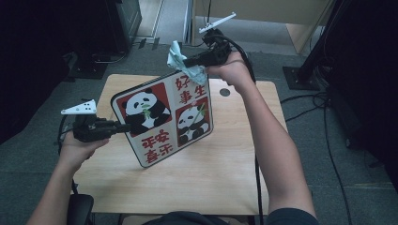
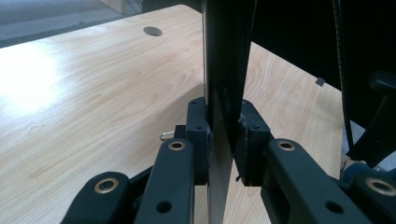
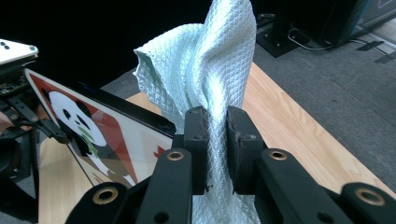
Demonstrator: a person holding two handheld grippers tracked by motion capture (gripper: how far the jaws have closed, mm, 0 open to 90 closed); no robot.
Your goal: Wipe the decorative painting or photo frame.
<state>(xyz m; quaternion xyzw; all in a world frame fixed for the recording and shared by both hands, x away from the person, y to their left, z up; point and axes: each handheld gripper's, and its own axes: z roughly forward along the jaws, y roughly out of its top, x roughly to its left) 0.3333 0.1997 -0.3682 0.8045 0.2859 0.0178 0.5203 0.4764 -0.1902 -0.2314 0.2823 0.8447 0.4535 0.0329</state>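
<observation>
Left gripper (image 1: 123, 127) clamps the panda board's (image 1: 162, 123) left edge (tilted upright), right gripper (image 1: 187, 61) pinches the cloth (image 1: 180, 63) touching its far right corner, wiping surface lies nearer-left.

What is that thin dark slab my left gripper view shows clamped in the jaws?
Observer: A panda picture board, held on edge above the table.
Operator: Which side is gripped?
Observer: The left gripper holds the board's left edge.
Operator: And the other hand?
Observer: The right gripper pinches a pale green cloth at the board's top corner.
</observation>
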